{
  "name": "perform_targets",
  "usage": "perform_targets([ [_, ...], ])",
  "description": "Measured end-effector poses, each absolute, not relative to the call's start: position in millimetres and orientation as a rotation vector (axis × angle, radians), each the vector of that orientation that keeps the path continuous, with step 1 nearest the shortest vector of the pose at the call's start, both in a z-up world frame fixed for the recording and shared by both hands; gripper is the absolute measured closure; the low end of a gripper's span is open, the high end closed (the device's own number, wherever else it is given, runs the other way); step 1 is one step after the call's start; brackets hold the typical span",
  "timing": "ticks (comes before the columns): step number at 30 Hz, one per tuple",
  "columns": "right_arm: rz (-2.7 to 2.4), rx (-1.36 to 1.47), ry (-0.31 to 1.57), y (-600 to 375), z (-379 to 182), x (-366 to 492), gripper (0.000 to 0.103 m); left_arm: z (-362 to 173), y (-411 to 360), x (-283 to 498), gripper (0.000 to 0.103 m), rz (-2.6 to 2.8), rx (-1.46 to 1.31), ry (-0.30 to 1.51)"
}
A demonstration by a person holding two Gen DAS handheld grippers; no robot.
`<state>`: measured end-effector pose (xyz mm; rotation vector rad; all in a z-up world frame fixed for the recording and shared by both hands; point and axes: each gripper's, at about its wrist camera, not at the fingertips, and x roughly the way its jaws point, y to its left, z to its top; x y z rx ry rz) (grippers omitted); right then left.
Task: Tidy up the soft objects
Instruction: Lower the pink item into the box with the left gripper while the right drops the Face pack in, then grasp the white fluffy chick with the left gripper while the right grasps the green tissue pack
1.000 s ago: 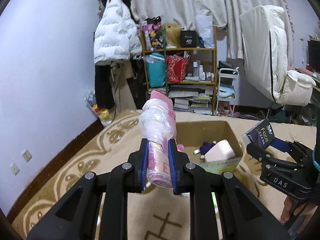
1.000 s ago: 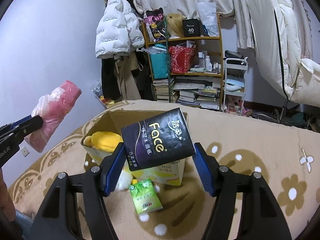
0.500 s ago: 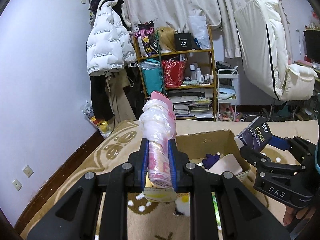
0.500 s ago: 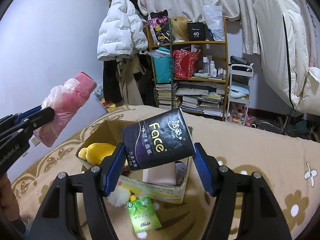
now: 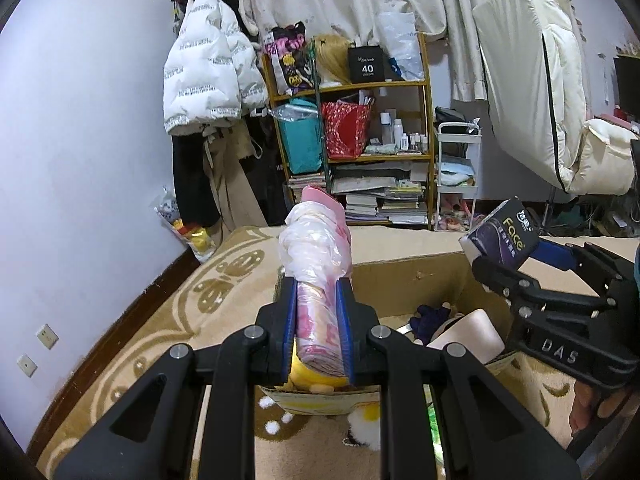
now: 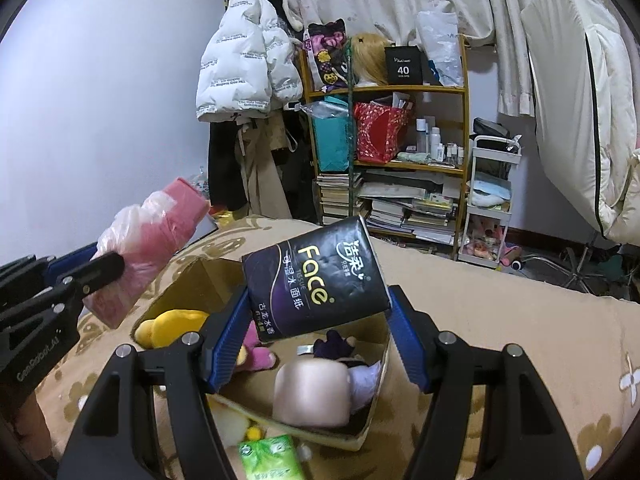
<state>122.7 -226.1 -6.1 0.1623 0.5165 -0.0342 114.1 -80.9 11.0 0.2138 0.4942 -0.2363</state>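
My left gripper is shut on a pink tissue pack wrapped in clear plastic, held above the near left edge of an open cardboard box. The pack also shows in the right wrist view. My right gripper is shut on a black "Face" tissue pack, held over the box. The box holds a yellow plush, a pink plush, a dark purple plush and a beige soft block.
The box sits on a tan patterned blanket. A green tissue packet lies in front of the box. A cluttered shelf, a hanging white jacket and a white chair stand behind.
Both grippers have moved forward with their packs, from short of the box to above it. The box now looks closer and its contents lie under the right gripper.
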Motion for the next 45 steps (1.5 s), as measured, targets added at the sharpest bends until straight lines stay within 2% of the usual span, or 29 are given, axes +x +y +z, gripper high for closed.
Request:
perform_targets([
  [7,0.014,0.265,0.556,-240.9,-20.8,135.9,0.032,-7.3,-78.9,134.5,0.085,-0.266,0.167,0.577],
  [24,0.063,0.284,0.631,-240.8,-43.9,145.7,0.03,-27.6,-76.0,150.3,0.084,-0.237,0.164,0.683],
  [30,0.052,0.283,0.621,-239.5,-38.8,135.3,0.02,-24.9,-66.4,146.6,0.082,-0.214,0.162,0.716],
  [34,0.038,0.278,0.615,-237.6,-32.3,123.5,0.008,-21.0,-60.7,139.8,0.081,-0.211,0.149,0.73],
  [40,0.023,0.272,0.613,-235.8,-22.1,104.6,0.002,-10.0,-52.3,123.2,0.069,-0.197,0.124,0.726],
  [42,0.02,0.275,0.615,-237.0,-19.8,99.0,0.002,-6.6,-51.5,117.4,0.058,-0.196,0.129,0.724],
  [45,0.014,0.286,0.623,-237.4,-17.2,90.1,0.001,-1.2,-49.8,106.4,0.049,-0.196,0.132,0.718],
])
